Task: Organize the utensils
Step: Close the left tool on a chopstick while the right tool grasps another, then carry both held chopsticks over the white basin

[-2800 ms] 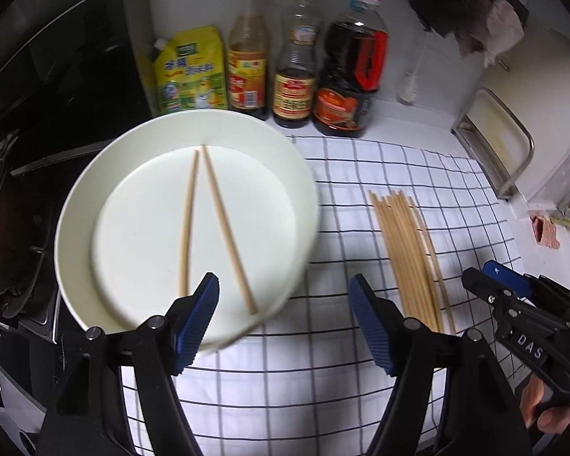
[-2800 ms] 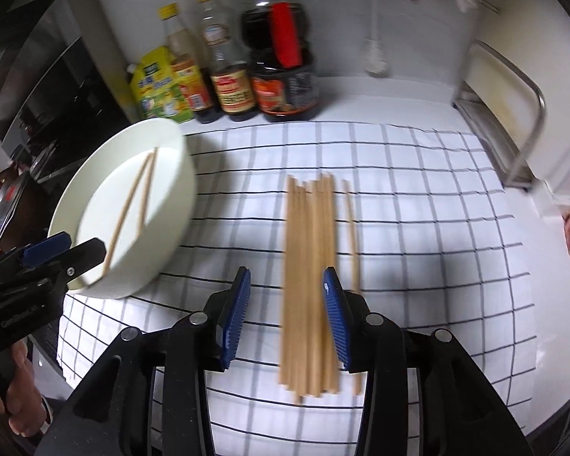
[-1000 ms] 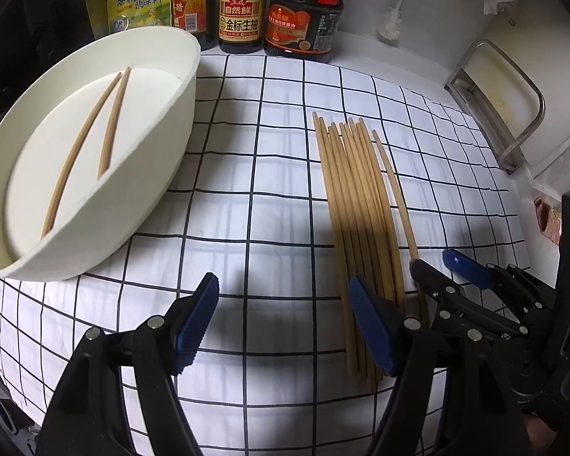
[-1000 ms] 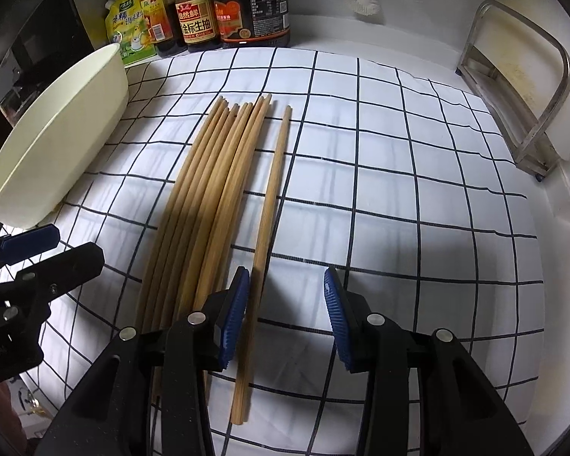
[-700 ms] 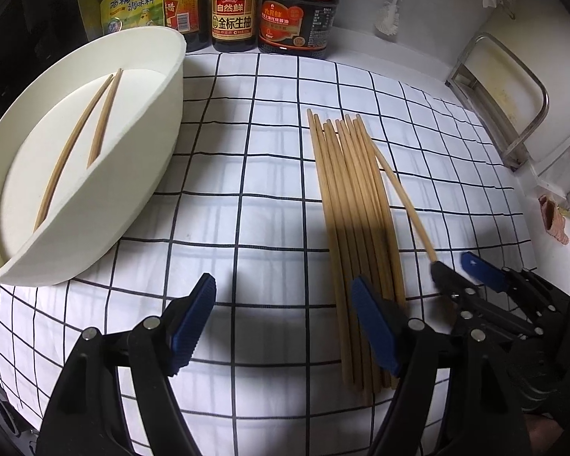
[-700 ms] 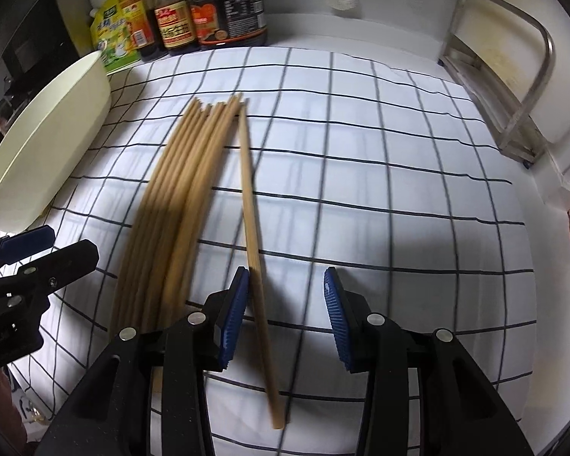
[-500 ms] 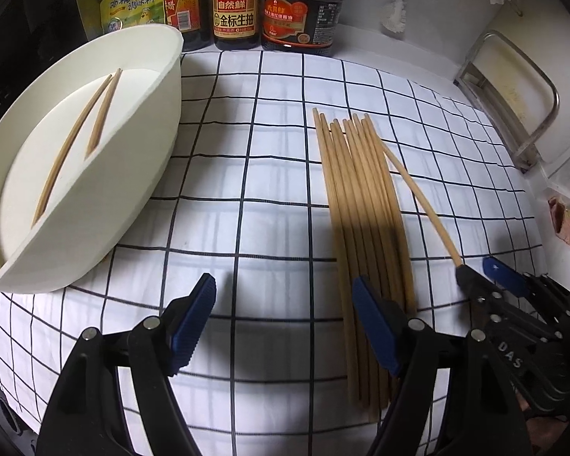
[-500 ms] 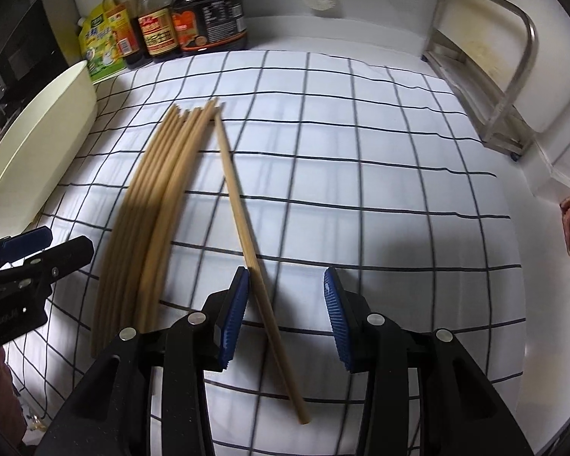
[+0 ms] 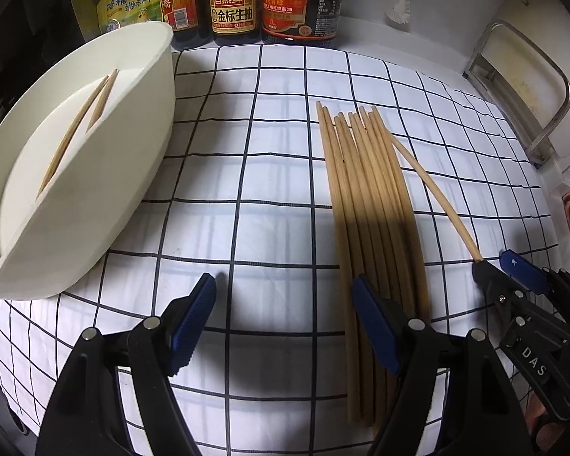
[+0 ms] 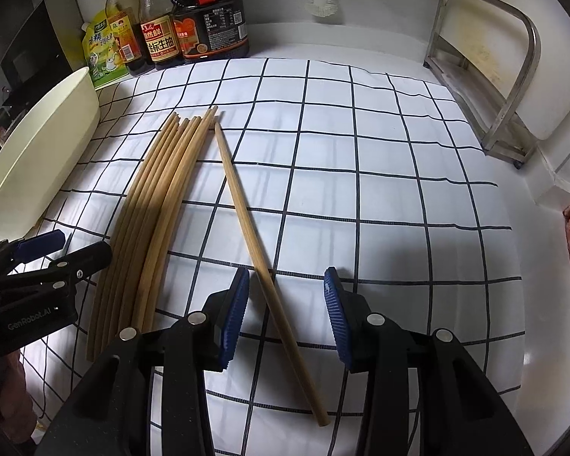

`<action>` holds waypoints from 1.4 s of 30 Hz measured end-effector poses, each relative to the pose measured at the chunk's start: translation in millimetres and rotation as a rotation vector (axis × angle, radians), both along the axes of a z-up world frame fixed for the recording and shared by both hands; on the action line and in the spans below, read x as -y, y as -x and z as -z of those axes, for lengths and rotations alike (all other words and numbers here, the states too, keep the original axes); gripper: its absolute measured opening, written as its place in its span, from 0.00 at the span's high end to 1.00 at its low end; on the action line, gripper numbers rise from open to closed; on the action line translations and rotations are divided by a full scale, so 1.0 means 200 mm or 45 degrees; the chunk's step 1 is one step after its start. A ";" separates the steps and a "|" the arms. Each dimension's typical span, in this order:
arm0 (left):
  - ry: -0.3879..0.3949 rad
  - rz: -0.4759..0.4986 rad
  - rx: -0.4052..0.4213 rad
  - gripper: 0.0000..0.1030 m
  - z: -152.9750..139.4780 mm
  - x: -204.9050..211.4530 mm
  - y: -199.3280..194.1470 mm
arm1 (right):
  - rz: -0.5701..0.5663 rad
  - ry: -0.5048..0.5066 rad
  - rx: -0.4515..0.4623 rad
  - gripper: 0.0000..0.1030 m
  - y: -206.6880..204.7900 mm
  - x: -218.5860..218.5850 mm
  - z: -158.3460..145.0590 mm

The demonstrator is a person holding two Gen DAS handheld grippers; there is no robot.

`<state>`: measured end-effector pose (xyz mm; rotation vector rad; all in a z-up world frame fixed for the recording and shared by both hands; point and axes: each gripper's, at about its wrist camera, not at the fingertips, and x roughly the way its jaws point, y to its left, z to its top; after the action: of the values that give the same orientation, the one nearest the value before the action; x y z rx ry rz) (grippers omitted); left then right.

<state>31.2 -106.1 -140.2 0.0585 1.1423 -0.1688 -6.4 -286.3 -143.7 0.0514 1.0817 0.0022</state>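
White bowl point(image 9: 95, 190) left, sauce bottles point(image 9: 233, 3) behind. Lone chopstick point(image 10: 262, 250) angled off bundle point(image 10: 155, 220) on checked surface point(image 10: 361, 190), between parted right tongs point(image 10: 287, 304); left tongs point(image 9: 285, 319) apart, empty.

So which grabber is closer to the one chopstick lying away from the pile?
The right one. The right gripper has the lone chopstick lying between its open fingers, not squeezed. The left gripper sits on the pile's far side from it.
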 end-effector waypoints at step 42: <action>0.129 0.165 0.159 0.93 -0.48 -0.05 -0.05 | 0.065 -0.157 0.126 0.94 -0.01 -0.14 -0.42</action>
<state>40.2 -95.4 -44.9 0.0523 1.0043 -0.3336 -4.5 -258.5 -58.9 0.1879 0.9801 0.0250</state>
